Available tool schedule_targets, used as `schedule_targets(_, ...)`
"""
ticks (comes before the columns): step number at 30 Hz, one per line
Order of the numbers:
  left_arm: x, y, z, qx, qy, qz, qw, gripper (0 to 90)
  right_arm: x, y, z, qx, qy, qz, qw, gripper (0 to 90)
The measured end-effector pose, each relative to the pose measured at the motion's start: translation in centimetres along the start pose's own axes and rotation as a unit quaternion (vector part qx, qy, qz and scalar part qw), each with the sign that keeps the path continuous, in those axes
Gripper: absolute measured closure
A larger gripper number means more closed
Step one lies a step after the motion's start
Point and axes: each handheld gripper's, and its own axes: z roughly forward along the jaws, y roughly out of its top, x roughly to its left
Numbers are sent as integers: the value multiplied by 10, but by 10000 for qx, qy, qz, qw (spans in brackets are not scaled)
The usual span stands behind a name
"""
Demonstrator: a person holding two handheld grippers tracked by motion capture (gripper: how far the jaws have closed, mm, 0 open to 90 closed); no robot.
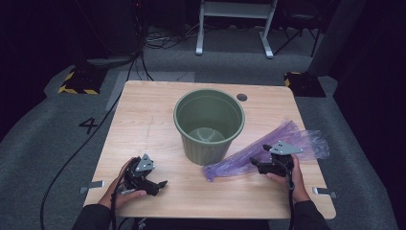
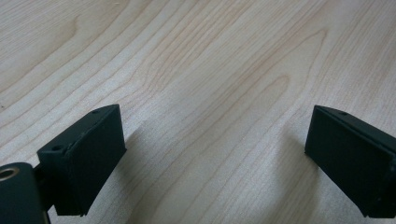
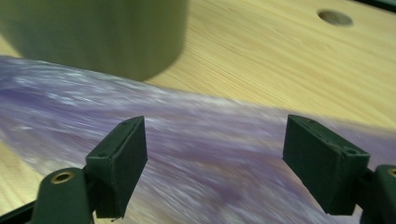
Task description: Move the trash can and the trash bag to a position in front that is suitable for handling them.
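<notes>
Since my right gripper hangs wide open over the purple bag, lower right beside the green bin, I'd grab there; left gripper rests open, lower left.

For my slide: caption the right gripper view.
Open right gripper over a purple plastic bag beside the green bin.

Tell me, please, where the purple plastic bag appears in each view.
High view: purple plastic bag lies right of centre, beside the green plastic bucket.
Left gripper view: bare wooden table, no bag.
Right gripper view: the bag crosses the middle.
Shared landmark: the bucket.
</notes>
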Motion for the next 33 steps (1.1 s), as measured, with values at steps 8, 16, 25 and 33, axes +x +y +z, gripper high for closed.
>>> schedule_targets(8, 0, 0, 0, 0, -2, 0, 10000, 45, 11, 4, 9, 52, 250, -381, 9989, 192)
schedule_targets(16, 0, 0, 0, 0, -1, 0, 10000, 45, 2, -5, 23, 702, 588, -124, 9957, 178)
schedule_targets(25, 0, 0, 0, 0, -1, -1, 10000, 45, 0, -7, 30, 806, 624, -41, 9948, 251)
schedule_targets(33, 0, 0, 0, 1, 0, 1, 10000, 45, -3, -6, 30, 640, 553, 104, 9964, 604)
